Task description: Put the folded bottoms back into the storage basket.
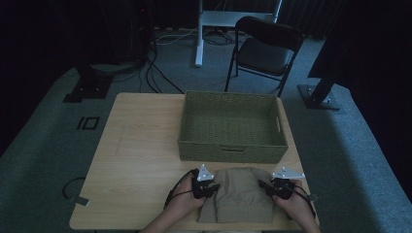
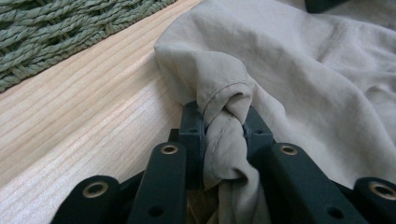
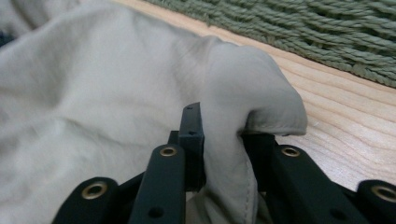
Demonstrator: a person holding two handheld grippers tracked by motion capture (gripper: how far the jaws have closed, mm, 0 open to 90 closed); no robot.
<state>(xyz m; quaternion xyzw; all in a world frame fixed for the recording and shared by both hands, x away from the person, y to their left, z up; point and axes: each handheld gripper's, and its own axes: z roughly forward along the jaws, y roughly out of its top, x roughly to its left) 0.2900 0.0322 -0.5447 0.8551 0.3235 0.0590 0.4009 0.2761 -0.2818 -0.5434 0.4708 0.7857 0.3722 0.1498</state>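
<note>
High view: bare counter [image 1: 141, 160] left of the green basket [image 1: 232, 127]. Left claw [image 1: 206, 187] and right claw [image 1: 278, 188] each pinch the crumpled beige cloth [image 1: 240, 194] at the near edge.

A table [image 1: 141, 165] stands in the middle of the floor, with a basket [image 1: 232, 151] on its far right part and a garment [image 1: 240, 196] lying on the near edge, just in front of the basket's near wall. The left gripper [image 1: 208, 187] sits at the garment's left side and the right gripper [image 1: 270, 188] at its right side, each with a fold of the cloth between its jaws (the left gripper view and right gripper view show the fabric pinched there, with the basket wall beyond it). The person's hands come in from the near edge behind the grippers. Beyond the table, a chair [image 1: 265, 48] stands behind the basket, and cables [image 1: 155, 73] lie on the floor to the far left.
</note>
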